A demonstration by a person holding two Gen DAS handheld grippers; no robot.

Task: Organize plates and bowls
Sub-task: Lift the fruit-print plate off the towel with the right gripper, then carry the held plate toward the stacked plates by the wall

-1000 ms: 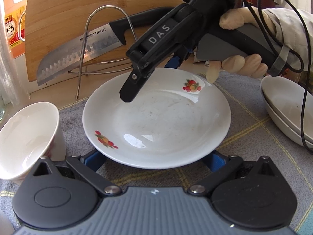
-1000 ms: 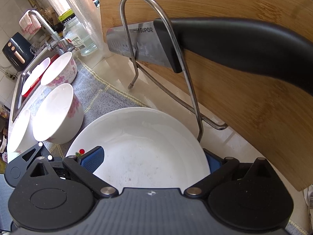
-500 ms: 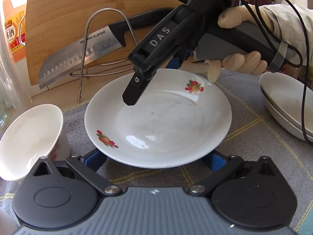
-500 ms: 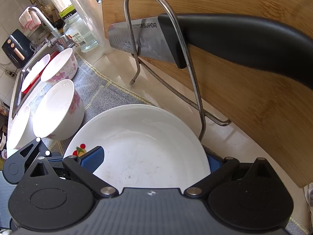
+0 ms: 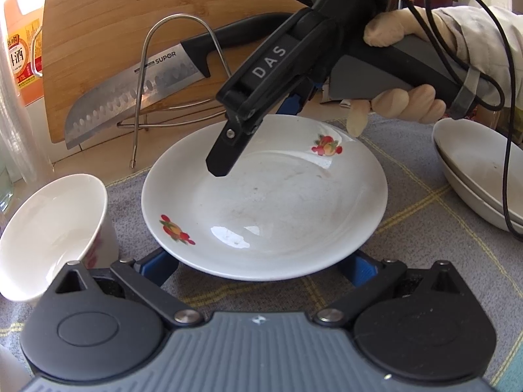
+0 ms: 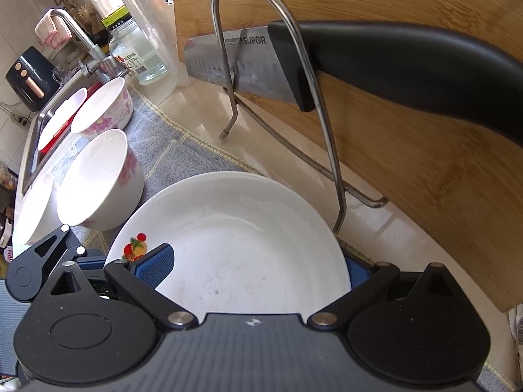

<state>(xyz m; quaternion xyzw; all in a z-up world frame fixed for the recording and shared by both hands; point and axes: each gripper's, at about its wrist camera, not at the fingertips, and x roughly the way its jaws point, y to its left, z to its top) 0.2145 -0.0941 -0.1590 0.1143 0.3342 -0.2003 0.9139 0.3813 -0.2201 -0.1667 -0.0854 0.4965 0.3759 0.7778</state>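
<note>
A white plate with fruit prints (image 5: 278, 202) lies on the grey cloth between both grippers. It also shows in the right wrist view (image 6: 235, 238). My left gripper (image 5: 261, 266) is open, its blue pads under the plate's near rim on either side. My right gripper (image 6: 258, 261) is open at the plate's far rim, one blue pad (image 6: 153, 261) over the plate, the other below its edge. From the left wrist view the right gripper's black finger (image 5: 228, 150) hangs just above the plate. A white bowl (image 5: 49, 228) stands to the left.
Stacked plates (image 5: 474, 170) sit at the right. A wooden cutting board (image 5: 114, 23), a knife (image 5: 130, 91) and a wire rack (image 5: 143, 75) stand behind. Several flowered bowls (image 6: 98, 179) line the cloth toward the sink (image 6: 49, 124). A cable (image 5: 503, 130) hangs by the stacked plates.
The view of both grippers has shifted slightly; the plate sits a little further from the left camera and the right gripper has edged back. Both stay open.
</note>
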